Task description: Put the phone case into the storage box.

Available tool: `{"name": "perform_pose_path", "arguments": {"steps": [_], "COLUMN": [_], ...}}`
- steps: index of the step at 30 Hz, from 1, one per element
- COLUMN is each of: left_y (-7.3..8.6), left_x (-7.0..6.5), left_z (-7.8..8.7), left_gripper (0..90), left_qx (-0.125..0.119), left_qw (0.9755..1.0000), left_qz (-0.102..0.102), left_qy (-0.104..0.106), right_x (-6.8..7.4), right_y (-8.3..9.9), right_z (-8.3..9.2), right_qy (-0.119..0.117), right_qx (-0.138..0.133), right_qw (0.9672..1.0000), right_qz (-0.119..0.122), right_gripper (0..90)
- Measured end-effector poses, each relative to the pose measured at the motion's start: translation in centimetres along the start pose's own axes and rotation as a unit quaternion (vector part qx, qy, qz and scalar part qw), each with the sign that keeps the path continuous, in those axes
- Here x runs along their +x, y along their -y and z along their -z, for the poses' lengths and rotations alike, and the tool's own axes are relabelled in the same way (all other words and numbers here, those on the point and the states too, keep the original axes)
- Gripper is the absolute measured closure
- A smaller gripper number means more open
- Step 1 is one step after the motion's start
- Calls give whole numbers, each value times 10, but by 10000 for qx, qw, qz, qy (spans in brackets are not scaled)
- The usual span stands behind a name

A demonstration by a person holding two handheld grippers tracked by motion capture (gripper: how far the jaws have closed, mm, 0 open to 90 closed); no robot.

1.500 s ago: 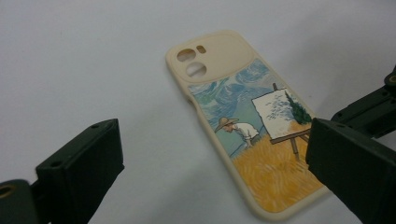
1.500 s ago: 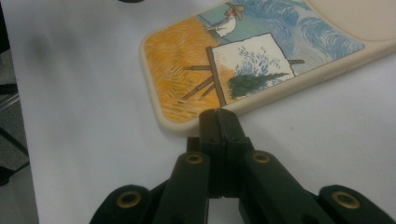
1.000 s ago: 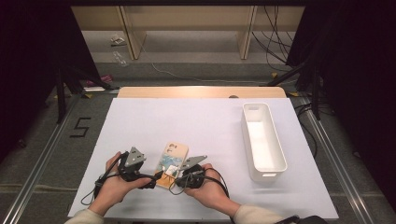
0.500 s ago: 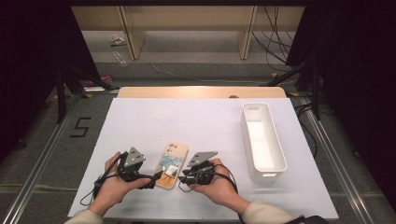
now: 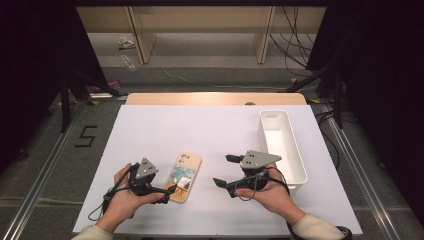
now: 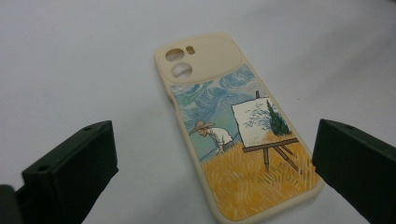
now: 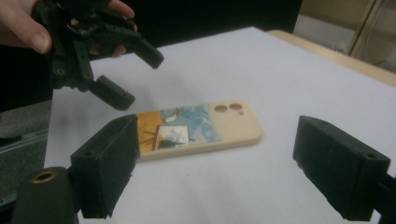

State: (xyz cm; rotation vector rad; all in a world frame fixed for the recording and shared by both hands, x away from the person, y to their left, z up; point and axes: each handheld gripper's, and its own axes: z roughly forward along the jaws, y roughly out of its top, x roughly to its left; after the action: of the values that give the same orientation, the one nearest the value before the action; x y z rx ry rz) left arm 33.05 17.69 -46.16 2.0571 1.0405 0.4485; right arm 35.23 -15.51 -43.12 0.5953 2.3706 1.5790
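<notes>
1. High view: your phone case (image 5: 183,176) lies flat on the white counter (image 5: 200,135), near its front edge and left of centre. Its long axis runs from you toward the far side, tilted slightly right, with the plain cream camera end pointing away from you and the painted end toward you. Your left hand-held gripper (image 5: 170,194) sits at the near end of the case, jaws spread wide. Your right hand-held gripper (image 5: 224,171) is well apart from the case, to its right, jaws wide and nothing between them; they have just been opening. A white bin (image 5: 283,145) stands lengthwise by the counter's right edge. Beyond the counter are a grey floor, wooden shelf legs and loose cables.

2. Left gripper view: the case (image 6: 233,130) lies picture-side up between your two spread jaws, which stand clear of it. The camera cut-outs point away from you, and the yellow field of the painting is nearest.

3. Right gripper view: the case (image 7: 196,126) lies crosswise ahead of your open jaws, its camera end to the right. Your left hand-held gripper (image 7: 133,77) hangs above its painted end, jaws apart. Dark surroundings border the counter behind.
</notes>
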Motion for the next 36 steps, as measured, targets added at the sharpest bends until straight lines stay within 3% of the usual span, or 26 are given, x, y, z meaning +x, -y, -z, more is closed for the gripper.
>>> {"name": "perform_pose_path", "arguments": {"steps": [5, 8, 15, 19, 30, 36], "left_y": [-2, -3, -8, -8, -9, -10], "left_x": [-3, -8, -20, -23, -32, -39], "left_z": [-2, -6, -17, -21, -33, -41], "left_gripper": [0, 0, 0, 0, 10, 17], "left_qx": [-17, 104, 250, 328, 603, 777], "left_qw": [10000, 9999, 9994, 9986, 9955, 9943], "left_qz": [78, 133, 225, 392, 535, 493], "left_qy": [-13, -34, -69, -117, -505, -535], "right_x": [-4, -6, -9, -12, -12, -12], "right_y": [1, 2, 7, 11, 12, 12], "right_z": [14, 21, 34, 40, 43, 43], "right_qy": [115, 210, 400, 495, 519, 529], "right_qx": [-199, -272, -332, -360, -396, -407], "right_qw": [9997, 9994, 9986, 9981, 9978, 9978], "right_qz": [37, 6, -17, -37, -57, -63], "right_gripper": [137, 132, 115, 114, 110, 110]}}
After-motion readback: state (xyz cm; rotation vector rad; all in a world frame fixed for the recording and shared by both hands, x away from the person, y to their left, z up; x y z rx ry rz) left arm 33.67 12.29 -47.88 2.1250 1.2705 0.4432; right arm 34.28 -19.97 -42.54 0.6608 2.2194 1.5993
